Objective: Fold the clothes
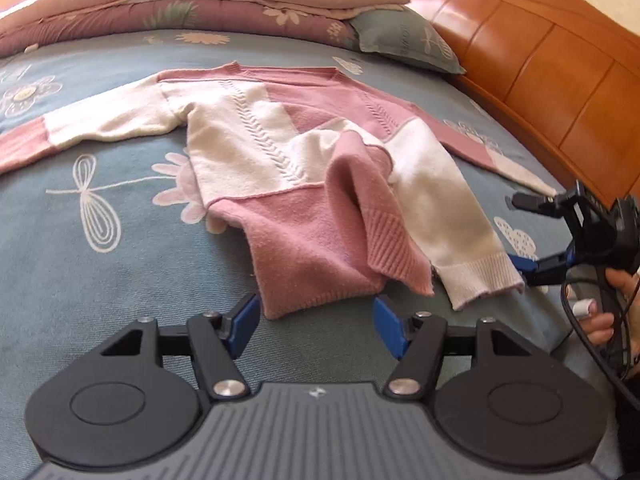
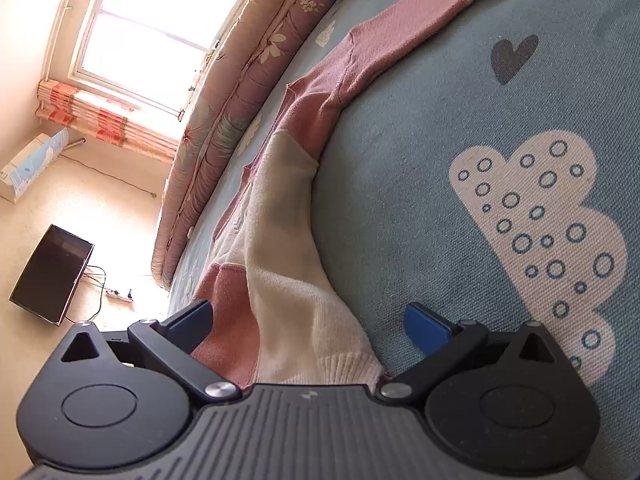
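Note:
A pink and white knit sweater [image 1: 280, 152] lies spread on the blue flowered bedsheet [image 1: 100, 272], both sleeves stretched out and its lower right part bunched up. My left gripper [image 1: 316, 318] is open just before the pink hem [image 1: 304, 296], whose edge lies between the blue fingertips. My right gripper [image 1: 528, 236] stands open at the sweater's right side, next to the white ribbed hem [image 1: 480, 276], with a hand [image 1: 600, 320] holding it. In the right wrist view the right gripper [image 2: 312, 324] is open and the white hem [image 2: 344, 364] lies between its fingers.
A folded floral quilt [image 1: 180, 4] and a grey-green pillow [image 1: 404, 40] sit at the far side of the bed. A wooden headboard [image 1: 540, 52] runs along the right. Beyond the bed are a window [image 2: 160, 32], a dark screen [image 2: 52, 274] and a power strip [image 2: 118, 294].

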Tool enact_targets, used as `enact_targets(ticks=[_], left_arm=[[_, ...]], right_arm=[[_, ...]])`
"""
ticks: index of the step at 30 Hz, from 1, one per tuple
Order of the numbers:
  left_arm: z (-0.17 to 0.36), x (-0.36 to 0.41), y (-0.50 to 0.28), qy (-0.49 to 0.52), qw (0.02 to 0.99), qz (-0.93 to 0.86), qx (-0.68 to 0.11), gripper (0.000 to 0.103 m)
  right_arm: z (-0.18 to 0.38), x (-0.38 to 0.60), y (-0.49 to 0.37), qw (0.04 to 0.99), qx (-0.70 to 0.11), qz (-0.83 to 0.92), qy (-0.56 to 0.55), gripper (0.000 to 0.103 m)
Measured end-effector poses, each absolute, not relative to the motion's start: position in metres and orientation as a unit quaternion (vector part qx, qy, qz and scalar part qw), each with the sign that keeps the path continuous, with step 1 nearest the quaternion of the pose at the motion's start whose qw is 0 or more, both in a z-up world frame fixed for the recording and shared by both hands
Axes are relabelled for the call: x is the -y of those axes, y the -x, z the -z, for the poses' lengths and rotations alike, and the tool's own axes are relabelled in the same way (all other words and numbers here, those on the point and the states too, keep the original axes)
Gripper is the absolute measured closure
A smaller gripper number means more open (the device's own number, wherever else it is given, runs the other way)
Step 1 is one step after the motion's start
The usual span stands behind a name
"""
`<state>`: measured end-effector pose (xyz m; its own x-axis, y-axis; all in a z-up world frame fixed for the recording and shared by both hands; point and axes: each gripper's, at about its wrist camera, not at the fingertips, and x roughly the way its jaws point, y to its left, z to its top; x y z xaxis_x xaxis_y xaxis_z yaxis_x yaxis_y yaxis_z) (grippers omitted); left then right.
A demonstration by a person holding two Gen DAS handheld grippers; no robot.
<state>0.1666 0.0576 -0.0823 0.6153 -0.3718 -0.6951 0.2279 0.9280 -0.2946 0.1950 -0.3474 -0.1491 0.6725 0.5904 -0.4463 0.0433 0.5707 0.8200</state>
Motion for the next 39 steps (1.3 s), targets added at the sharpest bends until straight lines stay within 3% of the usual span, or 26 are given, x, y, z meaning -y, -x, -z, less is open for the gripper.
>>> enact_targets(ticks=[6,12,21,23,25,27,33,35,36,39], left_arm=[[0.112,-0.075,-0.203,0.158,0.865,0.212,-0.427,0.039],[0.154,-0.106,-0.237,0.366,0.806,0.268,-0.381,0.032],[0.171,-0.111,-0.223,0.463,0.755,0.305,-0.350,0.033],[0.175,-0.114,-0.231,0.475,0.746,0.297,-0.361,0.039],[0.180,-0.114,-0.242,0.489,0.735,0.277,-0.379,0.057],[0.185,-0.112,-0.247,0.500,0.727,0.260,-0.393,0.067],[0.184,-0.103,-0.225,0.483,0.733,0.269,-0.396,0.069],[0.186,-0.099,-0.232,0.478,0.736,0.249,-0.409,0.078],[0.186,-0.095,-0.235,0.467,0.742,0.243,-0.415,0.092],[0.186,-0.089,-0.241,0.450,0.752,0.227,-0.425,0.092]], right_arm=[[0.151,0.345,-0.194,0.814,-0.357,-0.169,-0.426,0.000],[0.151,0.345,-0.195,0.813,-0.356,-0.169,-0.428,0.000],[0.151,0.344,-0.196,0.815,-0.356,-0.168,-0.424,0.000],[0.151,0.343,-0.196,0.817,-0.356,-0.167,-0.421,0.000],[0.150,0.342,-0.196,0.820,-0.356,-0.167,-0.416,0.000],[0.150,0.341,-0.197,0.822,-0.357,-0.166,-0.411,0.000],[0.150,0.342,-0.197,0.820,-0.358,-0.167,-0.414,0.000],[0.150,0.341,-0.197,0.821,-0.358,-0.166,-0.413,0.000],[0.149,0.341,-0.197,0.822,-0.359,-0.166,-0.410,0.000],[0.149,0.340,-0.197,0.824,-0.359,-0.167,-0.405,0.000]])
